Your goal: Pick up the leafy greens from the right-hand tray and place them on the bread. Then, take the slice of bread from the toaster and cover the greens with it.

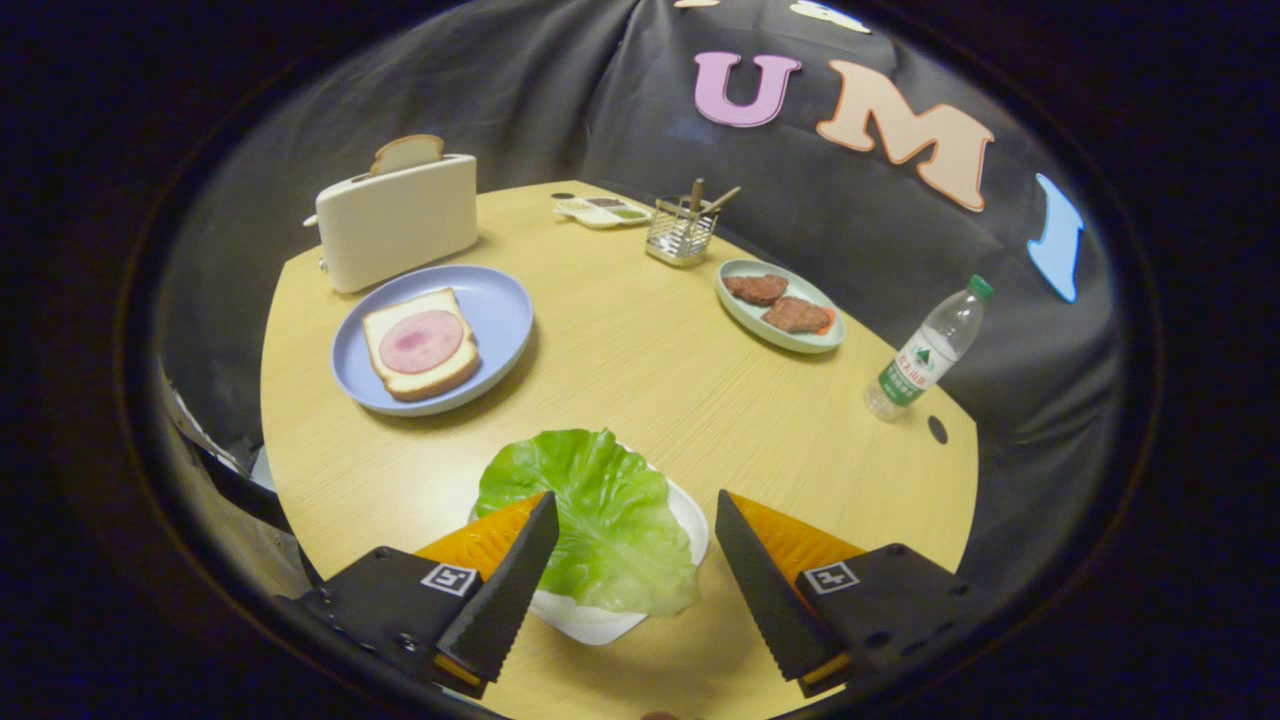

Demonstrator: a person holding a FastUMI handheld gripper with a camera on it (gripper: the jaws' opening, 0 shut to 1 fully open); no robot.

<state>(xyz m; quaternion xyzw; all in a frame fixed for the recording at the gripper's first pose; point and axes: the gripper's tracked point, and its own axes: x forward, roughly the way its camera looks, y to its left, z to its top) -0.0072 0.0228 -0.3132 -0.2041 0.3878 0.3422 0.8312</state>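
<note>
Jaws wide around leafy greens (590, 515); bottle (925, 350) label unreadable.

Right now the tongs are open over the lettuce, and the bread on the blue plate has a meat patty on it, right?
Not quite. The gripper view shows the bread on the blue plate topped with a pink ham slice, not a patty. The tongs are open over the lettuce.

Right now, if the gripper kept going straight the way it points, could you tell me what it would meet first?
Most likely the lettuce leaf on its white tray, lying between the open gripper fingers and just ahead. Depth is hard to judge, so it may pass slightly above the leaf.
</note>
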